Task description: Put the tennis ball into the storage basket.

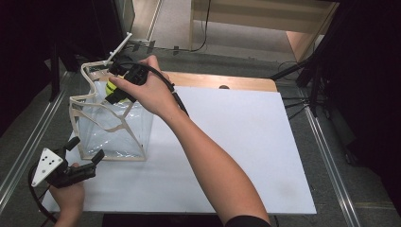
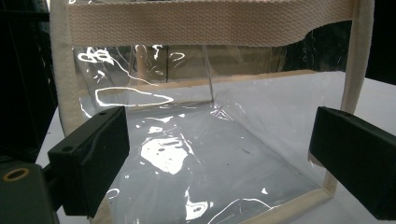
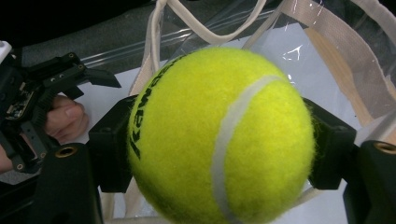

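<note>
While the left gripper rests jaws apart at 7 o'clock on the bench, the right gripper clamps a fuzzy yellow tennis ball above the clear plastic cream-trimmed tote bag.

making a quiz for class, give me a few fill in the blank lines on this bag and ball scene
1. The right gripper is shut on a yellow tennis ____.
2. The ball is held above a clear ____ with cream straps.
3. The left gripper has its fingers ____, holding nothing.
4. The bag stands on a ____ board.

Missing words: ball; bag; open; white
</note>
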Demonstrator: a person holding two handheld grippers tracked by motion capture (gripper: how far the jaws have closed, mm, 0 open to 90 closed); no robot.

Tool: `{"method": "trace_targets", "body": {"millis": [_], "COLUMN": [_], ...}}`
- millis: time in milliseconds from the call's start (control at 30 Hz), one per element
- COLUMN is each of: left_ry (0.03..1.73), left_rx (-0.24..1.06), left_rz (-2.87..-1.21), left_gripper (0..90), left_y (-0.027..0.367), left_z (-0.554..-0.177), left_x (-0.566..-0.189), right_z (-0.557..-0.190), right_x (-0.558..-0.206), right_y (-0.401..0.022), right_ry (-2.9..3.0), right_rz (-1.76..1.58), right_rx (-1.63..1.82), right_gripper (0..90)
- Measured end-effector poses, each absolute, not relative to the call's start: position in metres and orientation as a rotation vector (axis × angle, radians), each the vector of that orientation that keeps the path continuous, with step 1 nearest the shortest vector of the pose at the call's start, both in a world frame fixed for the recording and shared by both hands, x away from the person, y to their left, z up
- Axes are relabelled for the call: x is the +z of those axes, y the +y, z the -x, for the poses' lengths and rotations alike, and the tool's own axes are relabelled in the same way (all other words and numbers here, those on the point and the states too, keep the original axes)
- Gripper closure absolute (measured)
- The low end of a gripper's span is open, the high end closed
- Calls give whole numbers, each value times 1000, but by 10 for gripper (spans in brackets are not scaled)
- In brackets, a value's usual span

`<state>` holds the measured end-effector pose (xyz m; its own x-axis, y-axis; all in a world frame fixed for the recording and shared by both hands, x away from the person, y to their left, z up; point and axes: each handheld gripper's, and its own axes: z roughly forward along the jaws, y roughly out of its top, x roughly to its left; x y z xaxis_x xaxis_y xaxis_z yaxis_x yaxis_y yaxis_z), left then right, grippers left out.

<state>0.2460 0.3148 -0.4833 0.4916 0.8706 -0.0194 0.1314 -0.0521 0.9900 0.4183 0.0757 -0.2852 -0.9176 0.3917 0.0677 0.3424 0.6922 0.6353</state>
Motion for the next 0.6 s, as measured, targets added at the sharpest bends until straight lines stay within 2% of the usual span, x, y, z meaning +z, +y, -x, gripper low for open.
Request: {"method": "trace_targets", "body": {"millis": [500,600], "left_ry": [904,903], "left_rx": [761,760], "left_rz": [-1522,-1523], "left_gripper": [54,54], "left_y": [315,315], "left_z": [-246,-246], "left_x": [-483,-483], "right_z": [-423,-421], "right_x": [-306,-309], "right_y": [81,79], "right_ry": [2876,2876], "right_rz": [-632,-627], "right_rx": [941,946], "right_gripper": [233,151]}}
